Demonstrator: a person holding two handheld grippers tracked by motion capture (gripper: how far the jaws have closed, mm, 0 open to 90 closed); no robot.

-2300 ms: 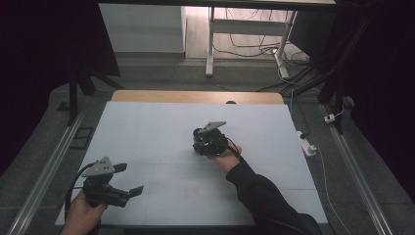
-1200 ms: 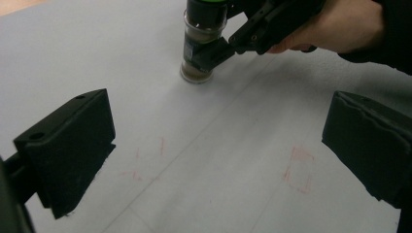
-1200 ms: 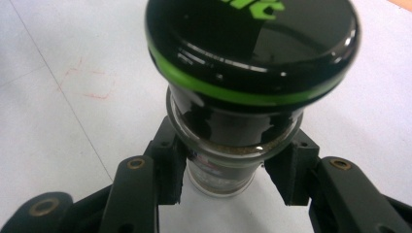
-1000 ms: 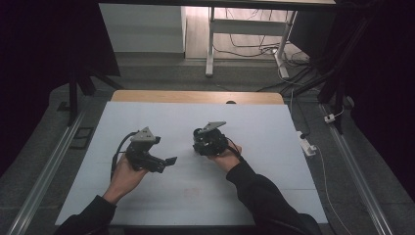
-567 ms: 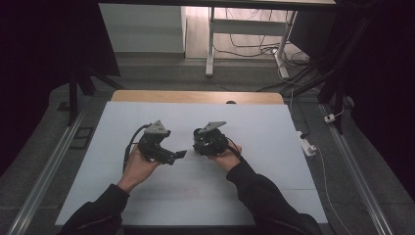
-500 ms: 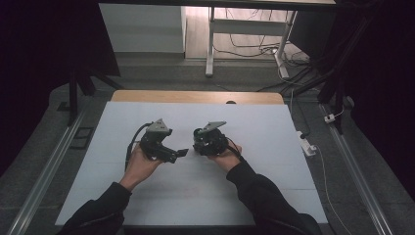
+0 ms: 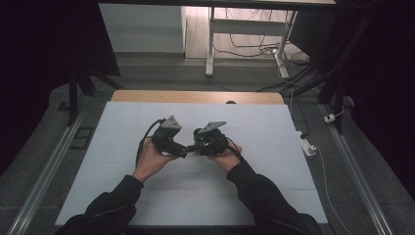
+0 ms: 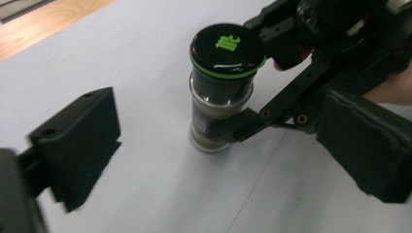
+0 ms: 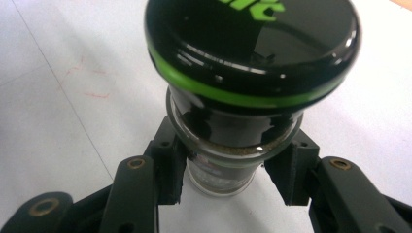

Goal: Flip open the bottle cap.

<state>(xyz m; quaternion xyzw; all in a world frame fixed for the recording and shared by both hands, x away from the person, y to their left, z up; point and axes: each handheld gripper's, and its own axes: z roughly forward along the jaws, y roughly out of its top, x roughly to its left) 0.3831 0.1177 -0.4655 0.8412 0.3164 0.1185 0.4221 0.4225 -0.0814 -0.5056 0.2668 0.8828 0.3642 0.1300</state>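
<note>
High view: two grippers are being held close together over the white table. The left gripper and right gripper are meeting nose to nose; the jar between them is too small to be made out here, and the jaw states cannot be told from this view.

Left gripper view: one jar is being seen upright on the table, ahead of and between the left gripper's own jaws, which are standing spread wide and touching nothing. The right gripper is pinching the jar low on its glass body.

Right gripper view: the jar is being clamped between both pads below the black lid with its green band. One jar, one lid. Glass is judged rigid, smooth, breakable and fairly light; the lid's rim is judged the better hold for the free gripper.
</note>
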